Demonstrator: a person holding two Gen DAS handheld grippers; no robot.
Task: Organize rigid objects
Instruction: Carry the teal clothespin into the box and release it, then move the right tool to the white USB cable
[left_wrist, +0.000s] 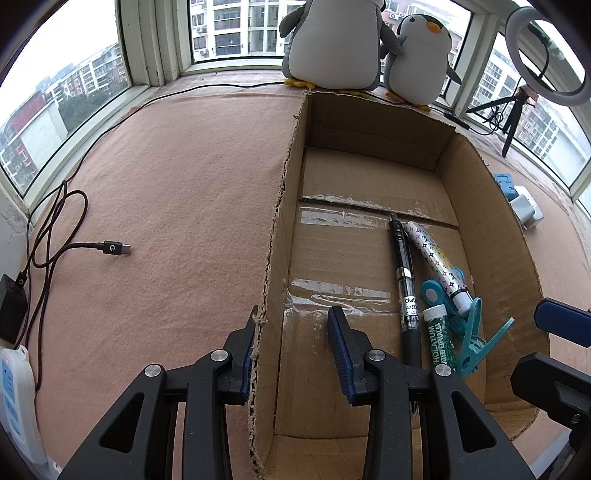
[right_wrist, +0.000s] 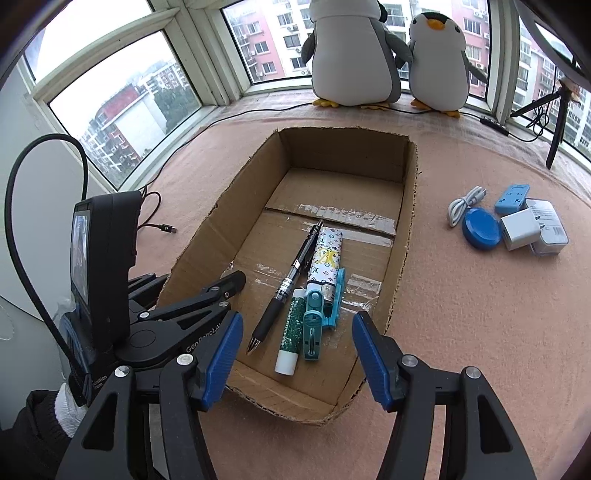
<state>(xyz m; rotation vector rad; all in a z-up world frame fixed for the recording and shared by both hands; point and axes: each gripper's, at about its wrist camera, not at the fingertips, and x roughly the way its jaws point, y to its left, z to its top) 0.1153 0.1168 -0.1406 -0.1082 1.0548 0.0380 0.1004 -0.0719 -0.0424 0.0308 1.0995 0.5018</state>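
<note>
An open cardboard box (right_wrist: 402, 236) sits on the pink felt. Inside lie a black pen (right_wrist: 291, 280), a patterned white tube (right_wrist: 325, 258), a green glitter tube (right_wrist: 291, 332) and a teal clip (right_wrist: 317, 314); they also show in the left wrist view: pen (left_wrist: 404, 280), patterned tube (left_wrist: 436, 258), glitter tube (left_wrist: 439, 336), clip (left_wrist: 472, 332). My left gripper (left_wrist: 295, 332) is open and straddles the box's left wall (left_wrist: 273, 258). My right gripper (right_wrist: 297, 350) is open and empty above the box's near end.
Right of the box lie a blue round disc (right_wrist: 480, 229), a white charger (right_wrist: 517, 227), a blue adapter (right_wrist: 511, 199), a clear case (right_wrist: 550, 225) and a white cable (right_wrist: 461, 206). A black USB cable (left_wrist: 110, 248) lies left. Two plush penguins (right_wrist: 354, 55) stand by the window.
</note>
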